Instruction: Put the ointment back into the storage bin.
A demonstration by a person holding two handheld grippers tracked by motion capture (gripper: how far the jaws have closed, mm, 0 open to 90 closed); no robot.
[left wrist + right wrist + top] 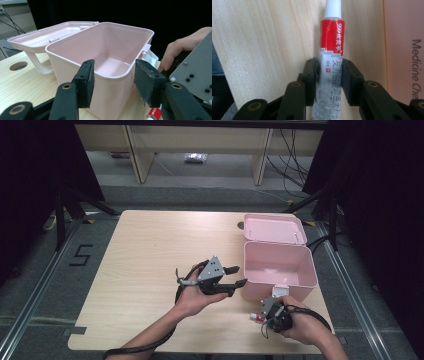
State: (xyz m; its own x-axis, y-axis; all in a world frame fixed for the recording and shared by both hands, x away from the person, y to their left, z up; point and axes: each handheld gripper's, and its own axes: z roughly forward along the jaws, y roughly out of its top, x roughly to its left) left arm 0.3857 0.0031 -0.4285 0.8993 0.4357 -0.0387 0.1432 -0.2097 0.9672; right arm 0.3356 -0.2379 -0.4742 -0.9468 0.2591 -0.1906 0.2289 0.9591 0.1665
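Your left gripper [235, 276] at middle of the high view, jaws wide apart with nothing between, aimed at the open pink box [278, 262] to its right, your right gripper [266, 312] at lower right, jaws pressed on the ointment tube [331, 50] lying on the table [150, 260] beside the box front.
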